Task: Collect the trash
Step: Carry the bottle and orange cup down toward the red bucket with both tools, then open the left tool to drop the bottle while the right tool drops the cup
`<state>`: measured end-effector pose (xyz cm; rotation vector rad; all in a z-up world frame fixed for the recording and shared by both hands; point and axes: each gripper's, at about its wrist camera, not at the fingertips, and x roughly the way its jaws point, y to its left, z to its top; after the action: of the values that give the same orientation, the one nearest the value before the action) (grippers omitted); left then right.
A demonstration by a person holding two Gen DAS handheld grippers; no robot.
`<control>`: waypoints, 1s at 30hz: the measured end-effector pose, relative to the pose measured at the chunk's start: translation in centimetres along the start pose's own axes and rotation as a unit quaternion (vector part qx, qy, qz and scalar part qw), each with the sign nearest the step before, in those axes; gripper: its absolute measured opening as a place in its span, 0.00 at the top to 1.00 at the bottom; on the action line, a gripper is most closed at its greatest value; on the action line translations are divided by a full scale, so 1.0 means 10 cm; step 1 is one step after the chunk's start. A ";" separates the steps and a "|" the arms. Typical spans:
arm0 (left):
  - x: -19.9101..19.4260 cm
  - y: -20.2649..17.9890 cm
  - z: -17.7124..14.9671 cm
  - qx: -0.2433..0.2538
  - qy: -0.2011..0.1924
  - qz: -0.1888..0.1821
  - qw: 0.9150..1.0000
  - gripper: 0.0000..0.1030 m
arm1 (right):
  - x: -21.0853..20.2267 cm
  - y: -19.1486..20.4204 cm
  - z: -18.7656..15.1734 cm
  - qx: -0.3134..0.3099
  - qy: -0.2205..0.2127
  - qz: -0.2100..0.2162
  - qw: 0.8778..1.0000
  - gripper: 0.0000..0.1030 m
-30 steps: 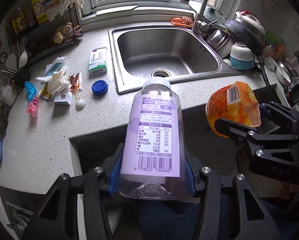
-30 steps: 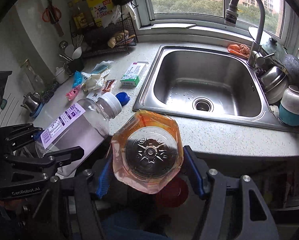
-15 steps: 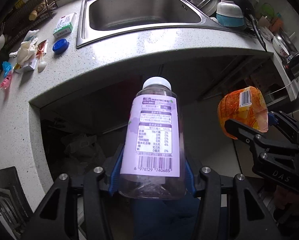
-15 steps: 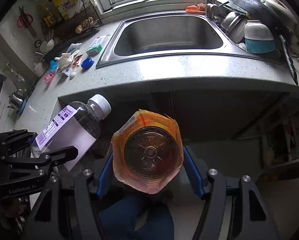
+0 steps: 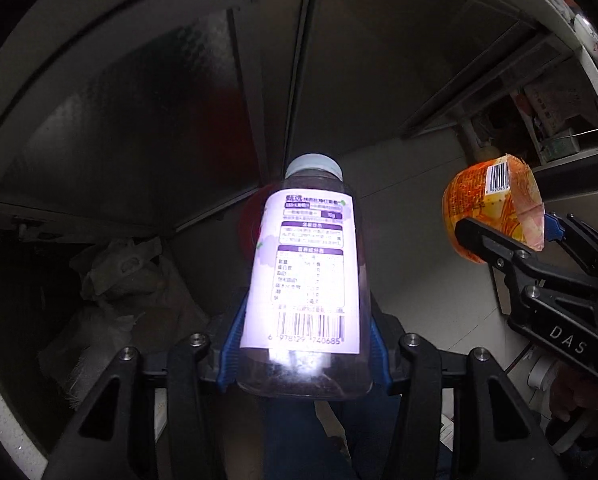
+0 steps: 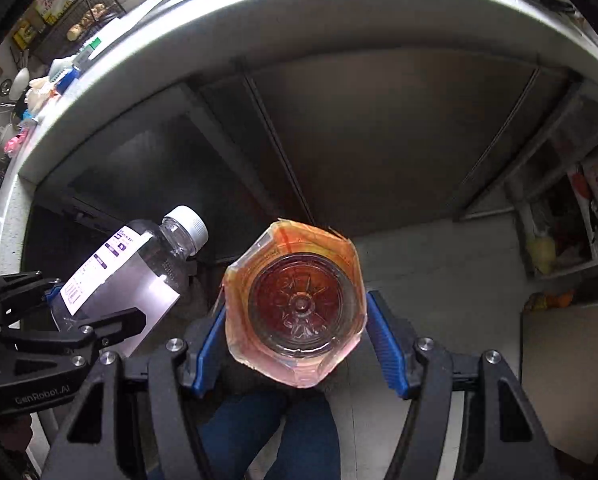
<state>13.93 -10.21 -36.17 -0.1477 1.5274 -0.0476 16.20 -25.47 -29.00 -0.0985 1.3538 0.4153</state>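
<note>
My left tool [image 5: 305, 354] is clamped on a clear plastic bottle [image 5: 305, 276]; blue pads press both sides of its lower body. White cap points away from the camera, purple-white label with barcode faces up at the lens. Bottle looks empty as far as I can tell. From the right wrist view the same bottle [image 6: 139, 272] sits left of centre, tilted with its cap toward upper right, held in the left tool [image 6: 87, 316].

My right tool [image 6: 295, 340] is closed around an orange cup [image 6: 295, 304] with a crumpled orange wrapper; I see its round base end-on, blue pads touching the left and right sides. In the left wrist view that cup [image 5: 493, 214] is off to the right, barcode patch on top, gripped by the right tool [image 5: 507, 232].

Both items are held in the air below the table edge [image 6: 259, 20], in front of dark cabinet panels [image 5: 159, 120]. The two items are apart, not touching. A pale crumpled bag [image 5: 115, 280] lies low on the left in the dark recess. Shelves with clutter [image 6: 571, 220] at far right. Table-top litter [image 6: 39, 88] is just visible top left in the right view.
</note>
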 end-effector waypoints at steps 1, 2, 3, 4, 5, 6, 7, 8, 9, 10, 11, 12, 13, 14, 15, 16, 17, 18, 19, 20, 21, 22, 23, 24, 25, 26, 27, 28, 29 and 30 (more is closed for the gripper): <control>0.17 0.02 0.02 -0.002 0.008 -0.002 1.000 0.52 | 0.15 -0.05 -0.04 0.003 0.004 -0.001 1.000 0.39; 0.34 0.04 0.03 -0.003 0.014 -0.003 1.000 0.52 | 0.28 -0.08 -0.07 0.005 0.007 -0.001 1.000 0.39; 0.51 0.06 0.05 -0.004 0.021 -0.003 1.000 0.52 | 0.42 -0.12 -0.09 0.008 0.010 0.000 1.000 0.39; 0.65 0.07 0.07 -0.005 0.028 -0.004 1.000 0.52 | 0.55 -0.15 -0.12 0.011 0.012 0.000 1.000 0.39; 0.79 0.08 0.09 -0.005 0.030 -0.003 1.000 0.52 | 0.67 -0.16 -0.13 0.014 0.015 -0.001 1.000 0.39; 0.91 0.11 0.10 -0.005 0.031 -0.004 0.999 0.52 | 0.80 -0.19 -0.15 0.018 0.018 -0.001 1.000 0.39; 1.02 0.12 0.12 -0.005 0.033 -0.005 0.999 0.52 | 0.91 -0.22 -0.17 0.021 0.020 -0.001 1.000 0.39; 1.11 0.14 0.13 -0.006 0.033 -0.007 0.999 0.52 | 1.02 -0.24 -0.19 0.022 0.022 -0.002 1.000 0.39; 1.17 0.15 0.15 -0.006 0.032 -0.008 0.999 0.52 | 1.12 -0.26 -0.20 0.023 0.024 -0.003 0.999 0.39; 1.24 0.16 0.16 -0.006 0.032 -0.007 0.999 0.52 | 1.22 -0.26 -0.21 0.023 0.025 -0.003 0.999 0.39; 1.32 0.17 0.19 -0.004 0.033 -0.007 0.999 0.52 | 1.30 -0.26 -0.21 0.023 0.025 -0.004 0.999 0.39; 1.40 0.18 0.23 -0.004 0.034 -0.008 0.999 0.52 | 1.36 -0.24 -0.20 0.022 0.025 -0.004 0.999 0.39; 1.47 0.18 0.24 -0.004 0.035 -0.010 0.999 0.52 | 1.41 -0.24 -0.20 0.022 0.024 -0.006 0.999 0.39; 1.54 0.19 0.25 -0.005 0.035 -0.012 0.999 0.52 | 1.45 -0.25 -0.19 0.021 0.025 -0.008 0.999 0.39; 1.61 0.19 0.26 -0.007 0.036 -0.015 0.999 0.52 | 1.49 -0.28 -0.20 0.021 0.025 -0.008 0.999 0.39; 1.67 0.21 0.26 -0.011 0.039 -0.019 0.999 0.52 | 1.53 -0.30 -0.22 0.023 0.025 -0.008 0.999 0.39; 1.72 0.25 0.26 -0.014 0.044 -0.020 0.999 0.52 | 1.57 -0.30 -0.23 0.023 0.028 -0.009 0.999 0.39; 1.77 0.24 0.28 -0.012 0.047 -0.020 0.999 0.52 | 1.61 -0.32 -0.23 0.025 0.031 -0.010 0.999 0.39; 1.81 0.23 0.30 -0.010 0.049 -0.018 0.999 0.52 | 1.63 -0.32 -0.25 0.028 0.033 -0.010 0.999 0.39; 1.85 0.20 0.32 -0.006 0.051 -0.017 0.999 0.52 | 1.65 -0.34 -0.27 0.030 0.033 -0.010 0.999 0.39; 1.86 0.18 0.33 -0.003 0.053 -0.018 0.998 0.52 | 1.66 -0.35 -0.26 0.031 0.034 -0.011 0.999 0.39; 1.89 0.16 0.35 0.000 0.053 -0.020 0.998 0.52 | 1.66 -0.36 -0.28 0.033 0.034 -0.012 0.999 0.39; 1.91 0.15 0.36 0.003 0.053 -0.021 0.998 0.52 | 1.66 -0.35 -0.29 0.035 0.035 -0.013 0.999 0.39; 1.93 0.15 0.37 0.005 0.053 -0.021 0.998 0.52 | 1.69 -0.33 -0.27 0.037 0.036 -0.012 0.999 0.39; 1.95 0.14 0.38 0.006 0.053 -0.018 0.998 0.52 | 1.68 -0.32 -0.27 0.039 0.038 -0.012 0.998 0.39; 1.95 0.13 0.39 0.006 0.052 -0.016 0.999 0.51 | 1.68 -0.32 -0.29 0.040 0.040 -0.012 0.998 0.39; 1.96 0.14 0.40 0.008 0.052 -0.016 0.998 0.49 | 1.68 -0.32 -0.28 0.040 0.043 -0.012 0.998 0.39; 1.94 0.15 0.40 0.008 0.050 -0.017 0.999 0.41 | 1.69 -0.31 -0.26 0.040 0.045 -0.013 0.998 0.39; 1.92 0.17 0.40 0.008 0.047 -0.016 0.999 0.34 | 1.68 -0.31 -0.27 0.040 0.046 -0.013 0.998 0.39; 1.90 0.17 0.40 0.010 0.043 -0.014 0.999 0.33 | 1.71 -0.28 -0.27 0.042 0.047 -0.014 0.998 0.39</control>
<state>18.61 -10.60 -55.11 -0.1539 1.6111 -0.0923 17.27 -24.89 -46.50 -0.0678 1.4582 0.3343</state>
